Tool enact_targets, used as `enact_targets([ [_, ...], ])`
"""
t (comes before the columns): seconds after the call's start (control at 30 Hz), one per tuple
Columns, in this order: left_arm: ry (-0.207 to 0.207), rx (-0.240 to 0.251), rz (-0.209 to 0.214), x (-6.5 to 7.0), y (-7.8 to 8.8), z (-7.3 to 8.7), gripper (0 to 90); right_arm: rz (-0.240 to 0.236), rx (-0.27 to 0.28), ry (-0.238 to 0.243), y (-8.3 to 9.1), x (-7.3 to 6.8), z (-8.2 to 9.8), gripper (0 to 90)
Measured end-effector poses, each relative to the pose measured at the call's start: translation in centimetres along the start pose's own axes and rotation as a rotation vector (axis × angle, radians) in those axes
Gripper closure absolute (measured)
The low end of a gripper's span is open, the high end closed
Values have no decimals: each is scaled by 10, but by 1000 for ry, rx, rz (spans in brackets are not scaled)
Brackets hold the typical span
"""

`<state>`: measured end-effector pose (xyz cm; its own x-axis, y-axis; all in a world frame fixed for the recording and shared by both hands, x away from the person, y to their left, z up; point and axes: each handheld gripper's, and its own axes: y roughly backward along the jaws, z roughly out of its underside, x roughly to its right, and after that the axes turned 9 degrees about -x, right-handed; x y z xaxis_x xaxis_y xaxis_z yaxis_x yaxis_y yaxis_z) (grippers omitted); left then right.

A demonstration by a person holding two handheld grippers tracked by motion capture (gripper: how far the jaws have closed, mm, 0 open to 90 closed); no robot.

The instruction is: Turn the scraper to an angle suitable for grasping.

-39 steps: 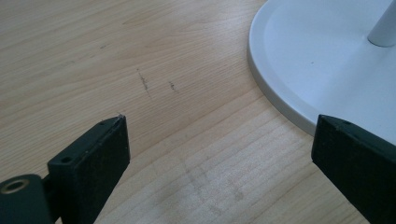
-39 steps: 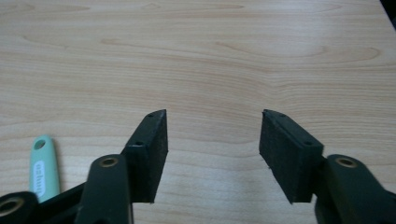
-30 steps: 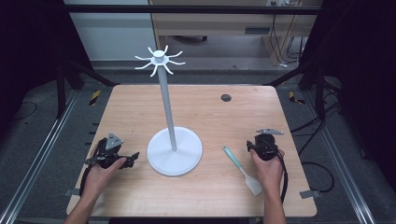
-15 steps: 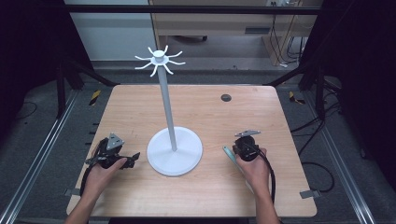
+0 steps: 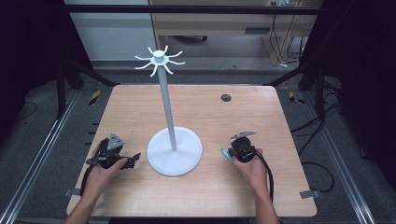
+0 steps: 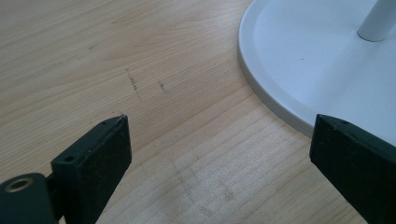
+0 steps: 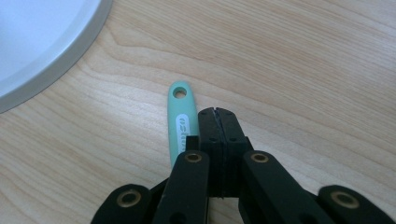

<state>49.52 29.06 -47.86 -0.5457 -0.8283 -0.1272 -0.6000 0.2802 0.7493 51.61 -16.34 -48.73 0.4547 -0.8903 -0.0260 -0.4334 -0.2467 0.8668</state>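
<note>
Spatula [image 7: 180, 122] blade — hidden under right gripper [image 7: 218, 112]

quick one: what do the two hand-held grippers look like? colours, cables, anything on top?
Both are black. The left hand-held gripper carries a grey three-cornered plate on top and trails a black cable; its jaw pads are flat black blocks with small holes. The right hand-held gripper has a grey plate too, a black cable looping back along the forearm, and brass-coloured pivot pins on its linkage. Both forearms look bare, with no sleeves in view.

You had a light wooden table [image 5: 140, 112] carrying a white round-based hook stand [image 5: 174, 151]. Right of that stand lay a mint-green plastic handle [image 7: 180, 119], flat on the wood.
</note>
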Motion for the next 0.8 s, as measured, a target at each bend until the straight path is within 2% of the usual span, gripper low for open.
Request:
enact_targets([
  [0.07,-2,-1,0,0,0,0,51,-32,-3,-2,1,-3,0,900],
  [0.13,-3,-1,0,1,0,0,52,-39,-8,13,1,-5,1,900],
  [0.3,-3,-1,-2,0,0,0,52,-10,7,45,9,-8,-2,900],
  [0.4,2,-1,-3,0,1,1,51,-27,7,40,15,-10,-4,900],
  [0.43,0,-5,-4,-1,1,1,51,-26,-9,63,18,-14,-7,886],
  [0.53,1,-4,-3,-1,1,1,51,-27,-32,73,21,-17,-11,863],
  [0.57,2,-2,-2,0,1,1,51,-17,-59,94,23,-19,-16,830],
  [0.63,-2,-4,1,0,1,1,51,-16,-70,99,23,-19,-18,814],
  [0.67,-1,-2,1,0,1,1,51,-7,-95,118,24,-20,-24,792],
  [0.73,-2,-3,4,0,1,1,51,-3,-108,113,24,-22,-26,784],
  [0.8,0,-1,6,0,1,1,51,4,-130,132,22,-22,-29,759],
])
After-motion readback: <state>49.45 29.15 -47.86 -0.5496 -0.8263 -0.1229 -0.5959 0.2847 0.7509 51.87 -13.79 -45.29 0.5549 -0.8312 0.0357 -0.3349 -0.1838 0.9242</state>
